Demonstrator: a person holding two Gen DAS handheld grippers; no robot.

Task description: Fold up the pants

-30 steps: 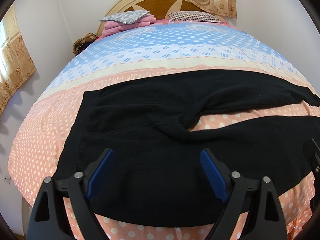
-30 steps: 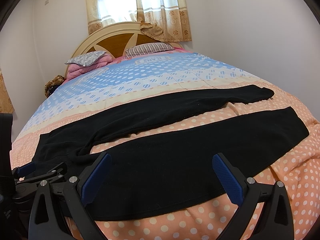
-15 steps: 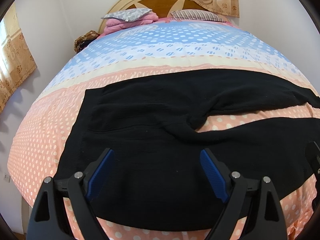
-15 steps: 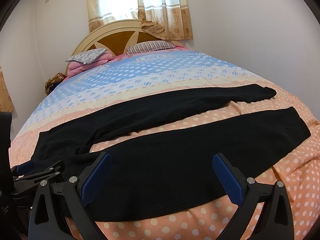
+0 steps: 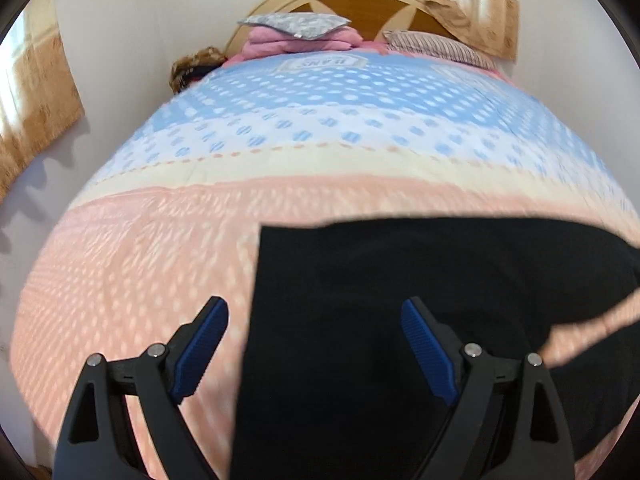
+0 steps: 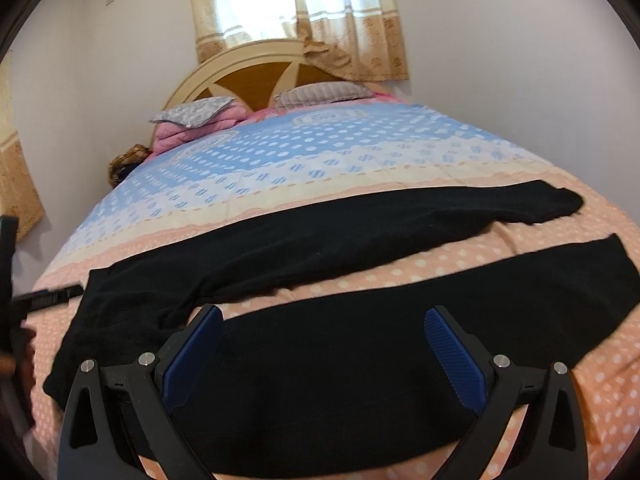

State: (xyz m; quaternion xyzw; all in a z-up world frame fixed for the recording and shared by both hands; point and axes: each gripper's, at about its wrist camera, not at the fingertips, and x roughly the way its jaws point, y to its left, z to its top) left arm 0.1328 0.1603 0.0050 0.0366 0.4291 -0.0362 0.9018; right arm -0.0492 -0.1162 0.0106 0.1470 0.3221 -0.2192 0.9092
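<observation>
Black pants [image 6: 340, 332] lie flat across the near part of the bed, waistband at the left, both legs stretched to the right and apart. In the left wrist view the waist end [image 5: 380, 300] fills the lower right. My left gripper [image 5: 314, 344] is open and empty, low over the waistband's left edge; it also shows in the right wrist view [image 6: 48, 300] at the far left. My right gripper [image 6: 324, 344] is open and empty over the near leg.
The bed carries a dotted quilt [image 6: 320, 156], peach near and blue farther back. Pillows and folded pink bedding [image 6: 192, 120] lie by the wooden headboard [image 6: 256, 80]. White walls and curtains [image 6: 296, 12] surround the bed.
My left gripper has swung left and nearer to the bed, so the waistband's left edge now lies between its fingers. My right gripper has moved slightly closer over the near leg.
</observation>
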